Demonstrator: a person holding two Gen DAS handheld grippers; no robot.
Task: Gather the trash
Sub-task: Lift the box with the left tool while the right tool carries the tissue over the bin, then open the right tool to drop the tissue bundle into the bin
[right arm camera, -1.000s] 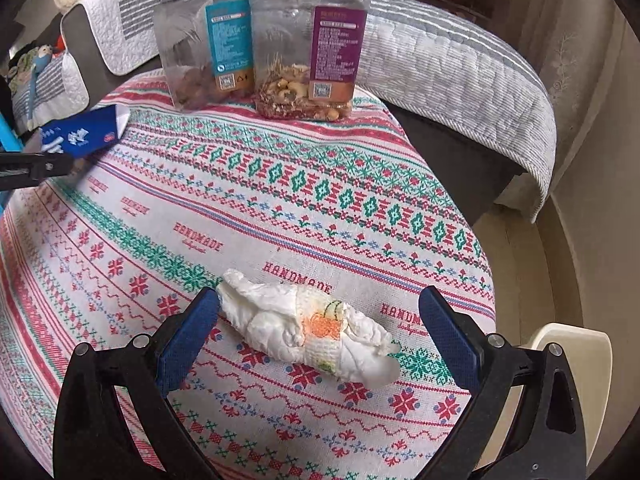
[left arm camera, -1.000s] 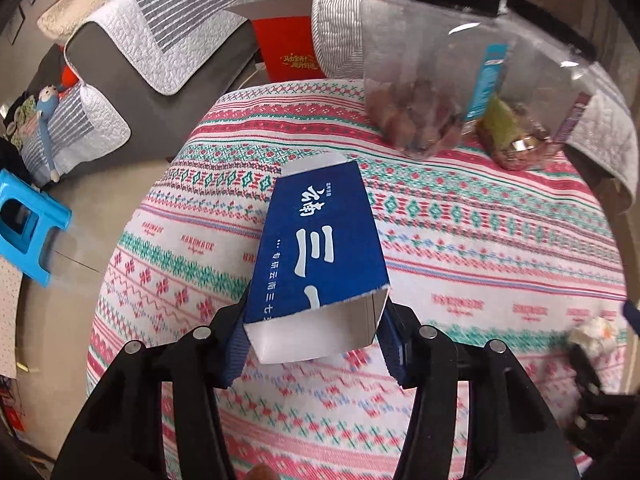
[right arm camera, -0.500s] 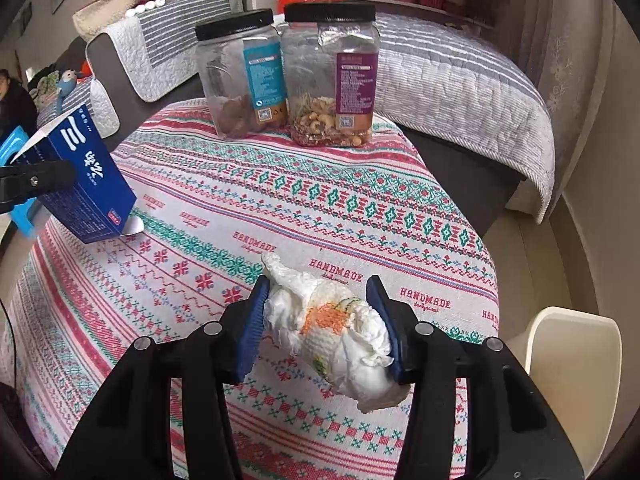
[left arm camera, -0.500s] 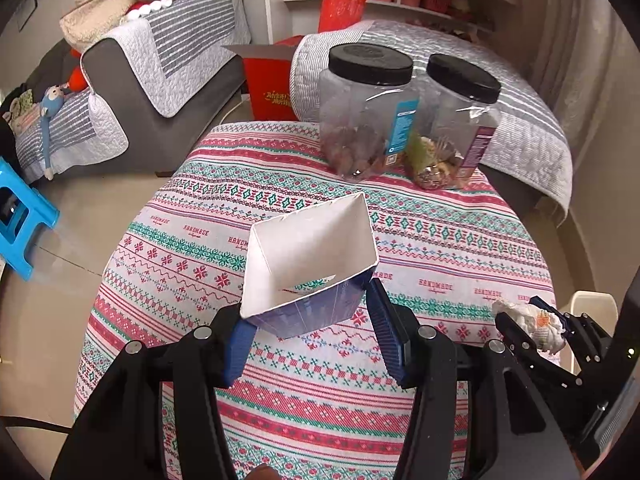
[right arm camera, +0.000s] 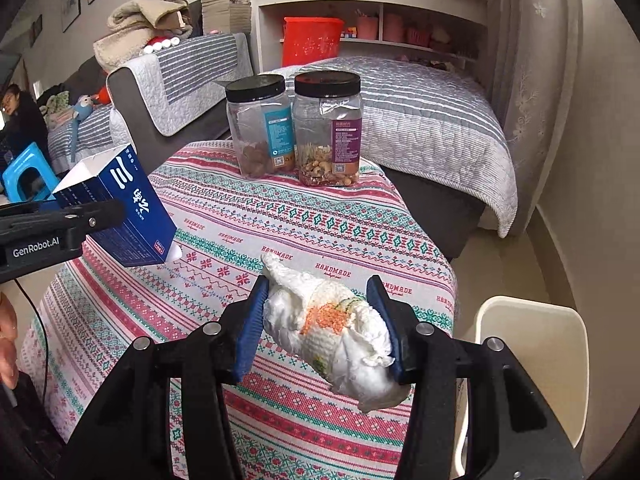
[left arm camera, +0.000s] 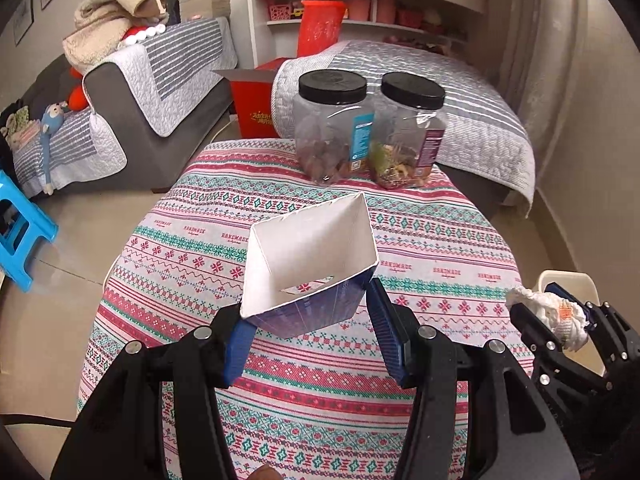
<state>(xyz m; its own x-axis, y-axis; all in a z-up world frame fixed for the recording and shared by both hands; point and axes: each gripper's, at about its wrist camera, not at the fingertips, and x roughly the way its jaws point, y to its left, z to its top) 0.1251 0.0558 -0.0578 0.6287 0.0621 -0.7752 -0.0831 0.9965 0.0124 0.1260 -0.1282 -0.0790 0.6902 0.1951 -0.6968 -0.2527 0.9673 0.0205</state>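
Both grippers hold trash above the counter (left arm camera: 440,248).
Left gripper (left arm camera: 310,334) jaws clamp an open blue carton (left arm camera: 316,256) (mouth up); right gripper (right arm camera: 326,326) jaws squeeze a crumpled tissue (right arm camera: 332,328).

Right gripper (right arm camera: 324,320): jaws have just closed on crumpled white tissue wad with orange print (right arm camera: 332,328), lifting it clear of patterned tablecloth (right arm camera: 320,216). Left gripper (left arm camera: 308,332): open-ended blue cardboard carton (left arm camera: 312,268) raised off cloth, tipped up, white interior now facing 12 o'clock.
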